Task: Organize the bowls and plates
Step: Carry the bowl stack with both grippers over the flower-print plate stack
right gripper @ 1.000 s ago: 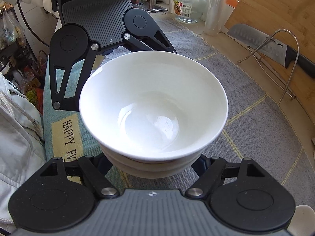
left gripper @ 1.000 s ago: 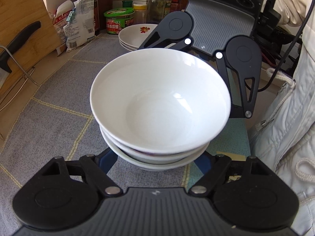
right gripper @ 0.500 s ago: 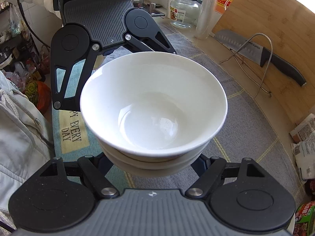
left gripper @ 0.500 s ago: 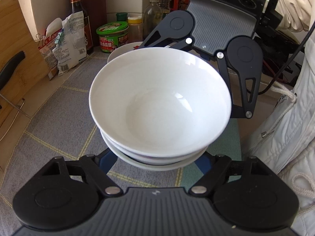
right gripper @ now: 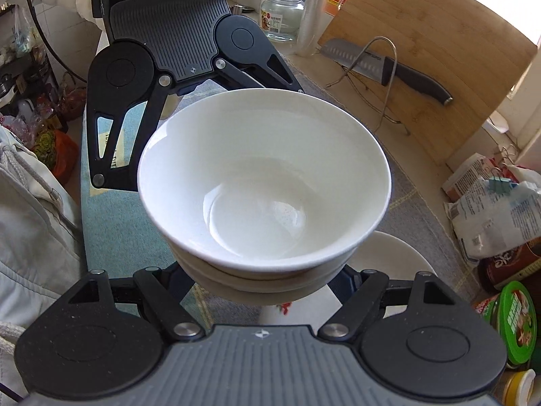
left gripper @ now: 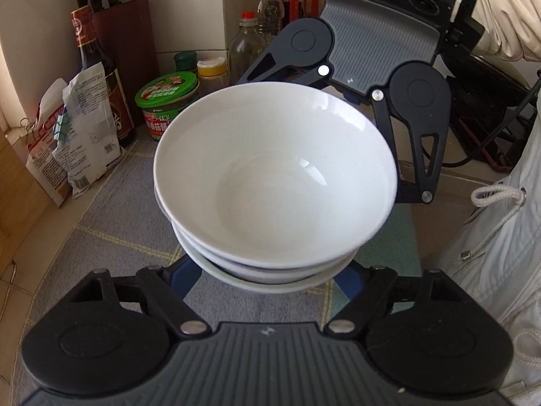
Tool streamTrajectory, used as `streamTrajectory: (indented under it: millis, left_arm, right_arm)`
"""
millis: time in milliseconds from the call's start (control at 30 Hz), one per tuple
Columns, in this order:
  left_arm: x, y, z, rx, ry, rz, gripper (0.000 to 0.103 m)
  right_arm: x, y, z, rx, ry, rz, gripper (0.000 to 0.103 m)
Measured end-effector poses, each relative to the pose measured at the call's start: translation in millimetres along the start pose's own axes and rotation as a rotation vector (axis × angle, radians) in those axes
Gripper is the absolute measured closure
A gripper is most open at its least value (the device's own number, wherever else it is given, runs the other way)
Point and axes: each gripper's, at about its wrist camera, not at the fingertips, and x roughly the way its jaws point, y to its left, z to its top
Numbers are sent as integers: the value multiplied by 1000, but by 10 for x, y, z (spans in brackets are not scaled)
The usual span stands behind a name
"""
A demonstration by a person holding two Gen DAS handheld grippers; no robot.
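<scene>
A kitchen surface (left gripper: 111, 209) covered by a grey checked cloth lay below, with a wooden cutting board (right gripper: 439, 54) leaning behind it. The stack of white bowls (left gripper: 275, 182) was in the air above the cloth, carried between the two grippers from opposite sides. The left gripper (left gripper: 270, 279) had its fingers spread wide under the stack's near side, and the right gripper (right gripper: 267, 280) was the same from the other side. A white plate (right gripper: 389, 257) sat below the stack. A green-lidded jar (left gripper: 167, 103) stood near the wall.
</scene>
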Motion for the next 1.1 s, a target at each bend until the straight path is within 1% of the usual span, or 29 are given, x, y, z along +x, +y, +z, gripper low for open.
streamTrajectory:
  millis: [167, 400, 733, 1100]
  left_arm:
    - [232, 70, 188, 28, -4, -6, 20]
    - [489, 139, 355, 42, 2, -15, 20]
    - [776, 228, 446, 33, 23, -30, 20]
    - [889, 310, 474, 17, 49, -39, 20]
  right_arm:
    - [-85, -170, -193, 18, 9, -24, 19]
    - [-99, -356, -382, 36, 21, -39, 19]
    - [-75, -546, -620, 53, 43, -36, 19]
    - [-14, -654, -733, 73, 40, -17, 19]
